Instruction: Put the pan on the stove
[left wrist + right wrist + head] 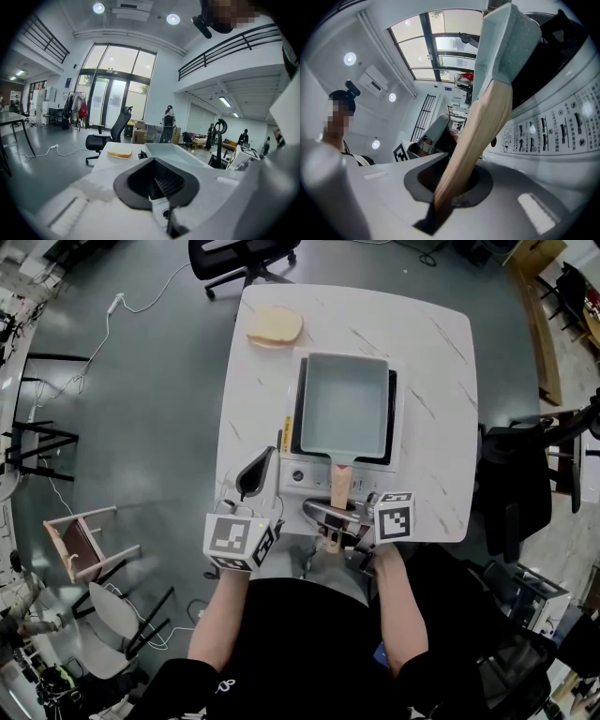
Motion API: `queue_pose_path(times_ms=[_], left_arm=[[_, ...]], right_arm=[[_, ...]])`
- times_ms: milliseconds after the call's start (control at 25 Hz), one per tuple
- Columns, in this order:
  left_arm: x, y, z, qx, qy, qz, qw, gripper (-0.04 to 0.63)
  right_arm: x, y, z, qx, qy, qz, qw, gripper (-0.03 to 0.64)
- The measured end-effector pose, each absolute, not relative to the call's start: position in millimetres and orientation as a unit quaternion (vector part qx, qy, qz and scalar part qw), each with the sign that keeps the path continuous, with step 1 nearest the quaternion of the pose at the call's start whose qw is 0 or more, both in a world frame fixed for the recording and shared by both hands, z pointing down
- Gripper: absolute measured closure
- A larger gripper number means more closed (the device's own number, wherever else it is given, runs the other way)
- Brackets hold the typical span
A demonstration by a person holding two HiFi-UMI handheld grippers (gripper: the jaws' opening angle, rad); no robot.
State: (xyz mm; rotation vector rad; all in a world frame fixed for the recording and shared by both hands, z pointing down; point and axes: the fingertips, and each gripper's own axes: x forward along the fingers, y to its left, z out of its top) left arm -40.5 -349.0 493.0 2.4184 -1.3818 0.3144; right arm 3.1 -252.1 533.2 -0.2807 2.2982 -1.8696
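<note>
A pale blue-grey square pan rests on the white portable stove in the middle of the table. Its wooden handle points toward me. My right gripper is shut on the end of that handle, and in the right gripper view the handle runs from between the jaws up to the pan above the stove's front panel. My left gripper hangs left of the stove at the table's near edge, jaws together with nothing in them. The left gripper view shows the pan ahead.
A slice of bread lies at the far left corner of the white marble table. A black office chair stands beyond the table. Chairs and a stool stand on the grey floor to both sides.
</note>
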Motion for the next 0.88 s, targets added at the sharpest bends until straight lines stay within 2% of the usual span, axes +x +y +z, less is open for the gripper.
queue_pose_path(times_ms=[600, 760, 880], left_arm=[[-38.8, -346.7, 488.9, 0.853, -0.483, 0.103, 0.169, 0.595], [-37.7, -345.9, 488.0, 0.854, -0.481, 0.102, 0.17, 0.595], [-35.5, -345.0, 487.3, 0.855, -0.48, 0.101, 0.17, 0.595]], right_arm=[[-0.3, -251.8, 533.2, -0.107, 0.779, -0.613, 0.081, 0.569], [-1.7, -251.5, 530.0, -0.1, 0.781, -0.611, 0.085, 0.502], [-0.9, -250.7, 532.1, -0.104, 0.779, -0.613, 0.081, 0.489]])
